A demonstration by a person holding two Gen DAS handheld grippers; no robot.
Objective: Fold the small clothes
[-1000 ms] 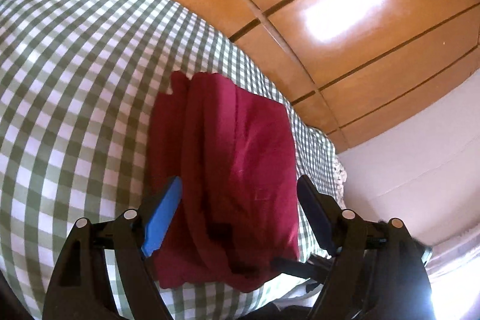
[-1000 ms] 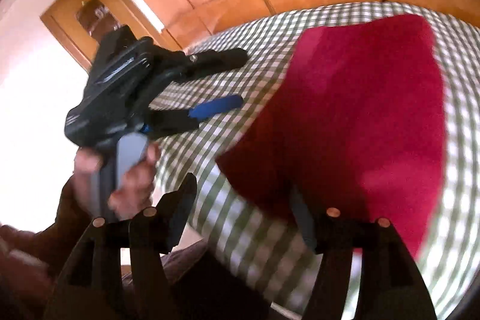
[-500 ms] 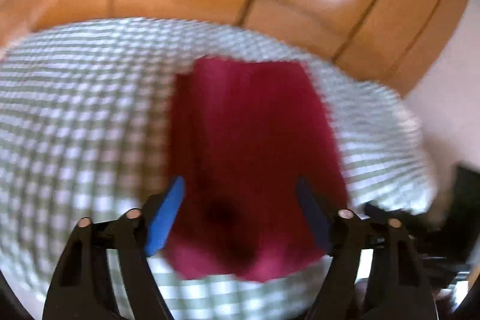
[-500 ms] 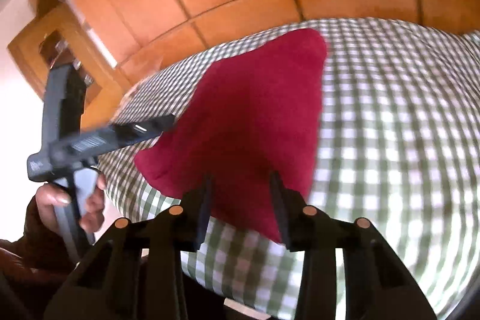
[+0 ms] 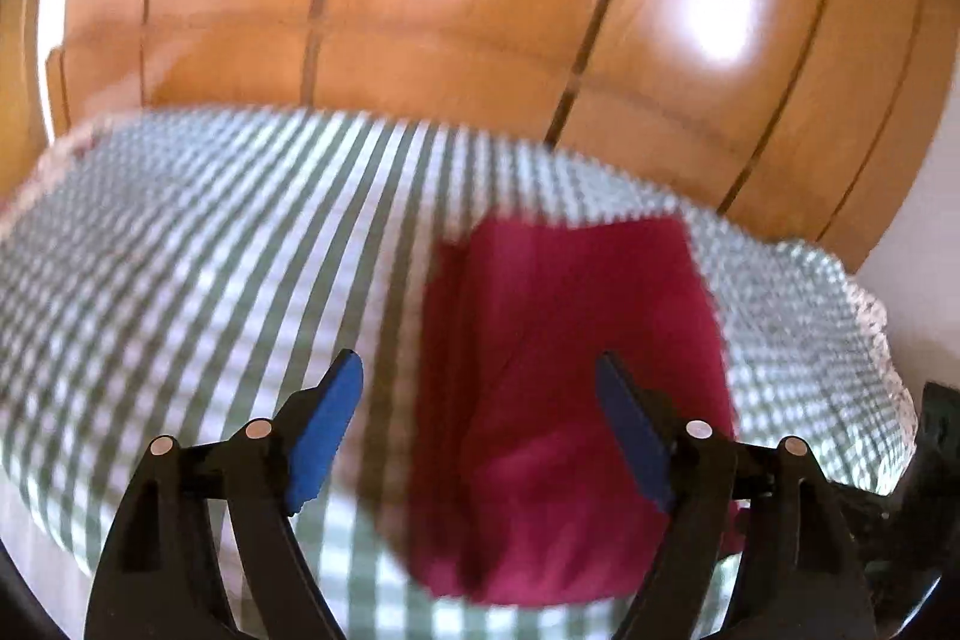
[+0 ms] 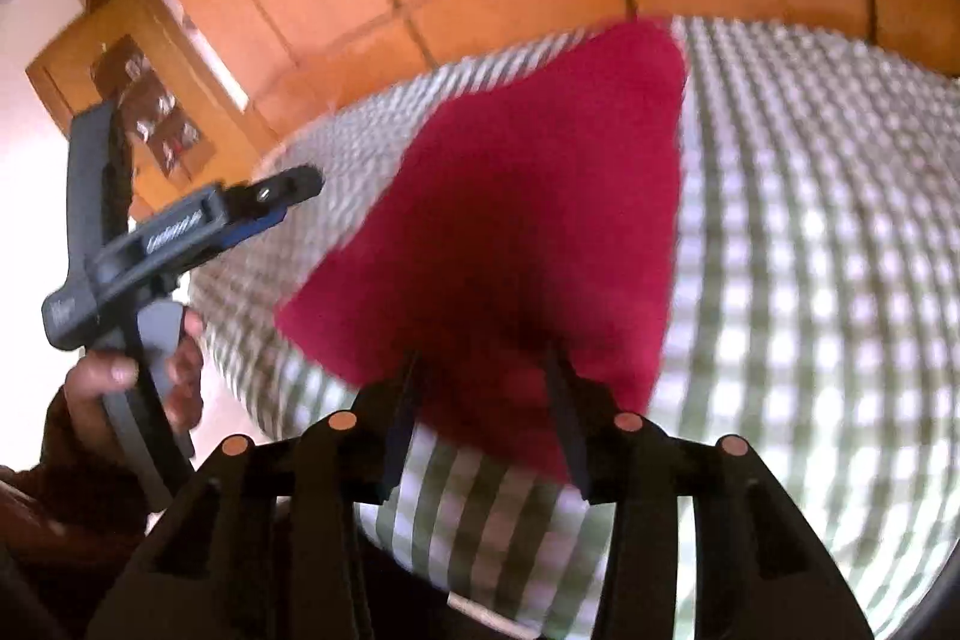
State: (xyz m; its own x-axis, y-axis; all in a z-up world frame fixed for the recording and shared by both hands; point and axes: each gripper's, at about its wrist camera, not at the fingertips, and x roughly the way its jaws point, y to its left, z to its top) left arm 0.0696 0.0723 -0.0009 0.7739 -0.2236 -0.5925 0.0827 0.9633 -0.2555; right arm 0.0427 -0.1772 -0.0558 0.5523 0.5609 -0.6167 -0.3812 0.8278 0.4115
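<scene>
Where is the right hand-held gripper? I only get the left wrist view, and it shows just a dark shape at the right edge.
Observer: The right hand-held gripper sits at the cloth's near edge, with that edge between its jaws.
Operator: Clamped?
Observer: Seemingly not: the jaws have just been opening, and a gap shows between them.
Operator: How does the left hand-held gripper look from there?
Observer: A hand holds the left hand-held gripper over the tablecloth, left of the cloth and clear of it; its jaws have just been opening too and grip nothing.
</scene>
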